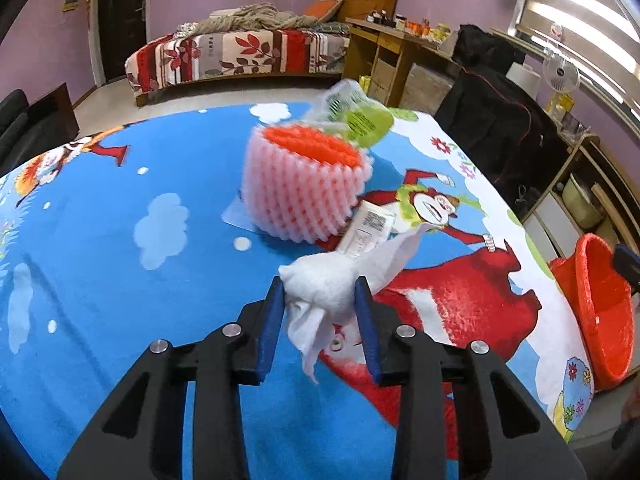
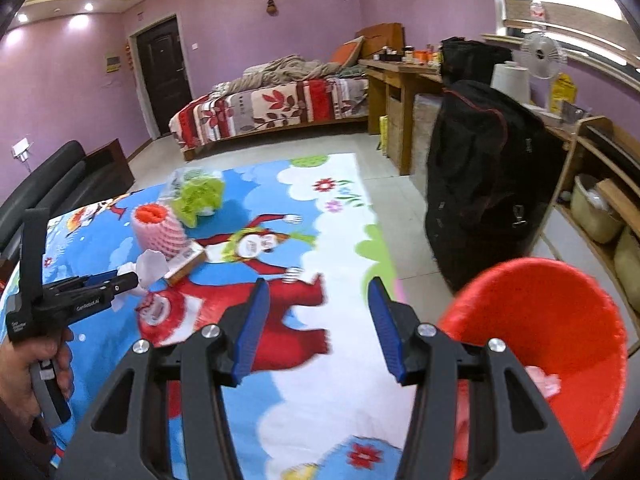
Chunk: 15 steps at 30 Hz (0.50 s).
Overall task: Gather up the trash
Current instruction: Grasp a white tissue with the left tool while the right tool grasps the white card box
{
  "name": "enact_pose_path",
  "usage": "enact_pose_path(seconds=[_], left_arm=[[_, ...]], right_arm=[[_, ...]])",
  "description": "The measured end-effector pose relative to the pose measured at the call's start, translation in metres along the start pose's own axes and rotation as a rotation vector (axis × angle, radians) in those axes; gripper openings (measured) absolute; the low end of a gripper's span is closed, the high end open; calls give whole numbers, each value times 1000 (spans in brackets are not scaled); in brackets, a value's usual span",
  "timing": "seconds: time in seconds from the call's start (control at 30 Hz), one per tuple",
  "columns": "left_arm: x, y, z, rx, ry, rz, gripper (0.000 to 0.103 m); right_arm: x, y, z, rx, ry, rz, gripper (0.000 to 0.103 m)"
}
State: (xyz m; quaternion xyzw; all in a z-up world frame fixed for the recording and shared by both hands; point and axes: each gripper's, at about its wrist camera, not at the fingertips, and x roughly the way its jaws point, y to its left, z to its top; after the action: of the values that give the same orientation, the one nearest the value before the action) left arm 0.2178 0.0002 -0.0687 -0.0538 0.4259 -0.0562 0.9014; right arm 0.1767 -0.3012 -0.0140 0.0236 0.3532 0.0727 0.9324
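The left hand-held gripper (image 1: 320, 292) pinches a crumpled tissue (image 1: 328, 284) – loose tails (soft grip) could slip before the red bin (image 1: 600, 312) at 3 o'clock; the right hand-held gripper (image 2: 316, 292) gapes wide, empty.

Foam net (image 1: 306, 186) and carton (image 1: 366, 230) stand just ahead; cloth (image 1: 120, 240) leftward lies bare.

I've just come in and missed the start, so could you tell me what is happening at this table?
A person is clearing trash with a gripper in each hand. The left gripper is shut on a crumpled white tissue above the cartoon tablecloth. The right gripper is open and holds nothing, next to the red bin at the table's edge. A foam fruit net, a green wrapper and a small box are yet to be collected.
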Motion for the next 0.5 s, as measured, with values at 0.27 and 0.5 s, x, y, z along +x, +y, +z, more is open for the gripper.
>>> enact_pose_path(seconds=[0.27,0.5], left_arm=[[-17,30,0,-53,-29,36,32],[-24,54,-1,-101,-45,51,32]], right_arm=[[46,59,12,-36,54,66,50],[90,107,18,-46,119,94,50]])
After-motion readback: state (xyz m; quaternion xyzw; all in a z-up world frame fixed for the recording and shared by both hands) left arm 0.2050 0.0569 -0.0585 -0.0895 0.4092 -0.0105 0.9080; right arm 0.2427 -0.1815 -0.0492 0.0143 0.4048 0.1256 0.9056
